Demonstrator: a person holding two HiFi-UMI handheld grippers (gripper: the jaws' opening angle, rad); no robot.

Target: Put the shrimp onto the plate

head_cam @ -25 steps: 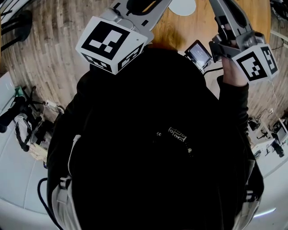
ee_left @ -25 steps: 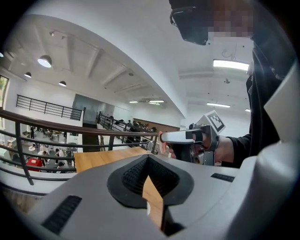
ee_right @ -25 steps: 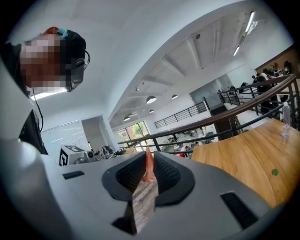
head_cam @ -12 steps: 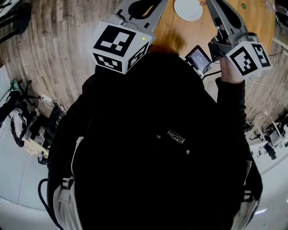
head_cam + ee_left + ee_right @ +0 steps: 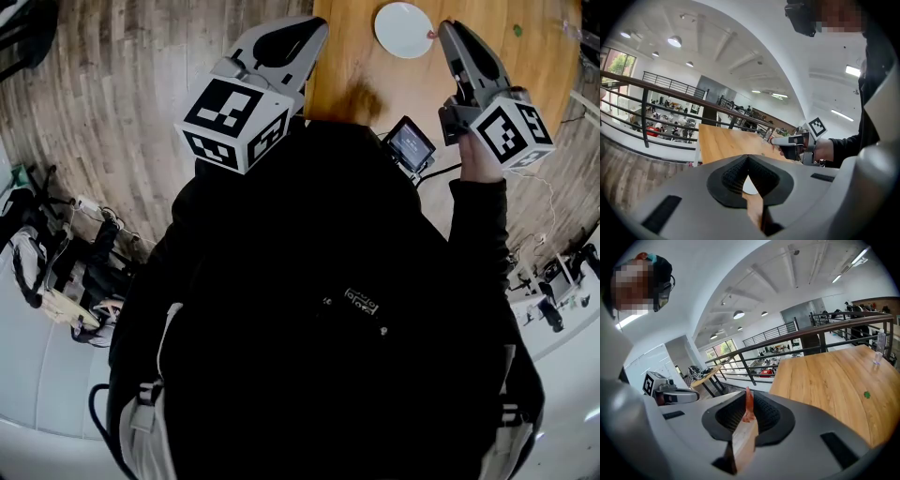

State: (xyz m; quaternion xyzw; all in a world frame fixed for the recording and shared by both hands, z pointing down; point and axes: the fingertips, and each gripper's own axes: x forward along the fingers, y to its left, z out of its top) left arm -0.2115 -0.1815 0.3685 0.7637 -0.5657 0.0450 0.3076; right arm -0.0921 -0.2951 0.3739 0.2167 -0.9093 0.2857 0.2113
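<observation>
Orange-red shrimp (image 5: pixel 748 405), white plate (image 5: pixel 404 28), honey-brown grained table (image 5: pixel 356 56) (far side); grey-brown plank floor (image 5: pixel 112 94) left, black jacket (image 5: pixel 328 309) nearest.

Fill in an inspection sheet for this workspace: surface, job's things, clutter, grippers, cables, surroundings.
Surface: wooden table, mostly bare.
Job's things: shrimp held beside the rim of the empty white plate, not yet on it.
Clutter: small green bit; clear bottle near the table's far edge.
Grippers: right gripper shut on the shrimp; left gripper shut, empty.
Cables: loose cables among gear on the floor.
Surroundings: plank floor, railing, open hall.
</observation>
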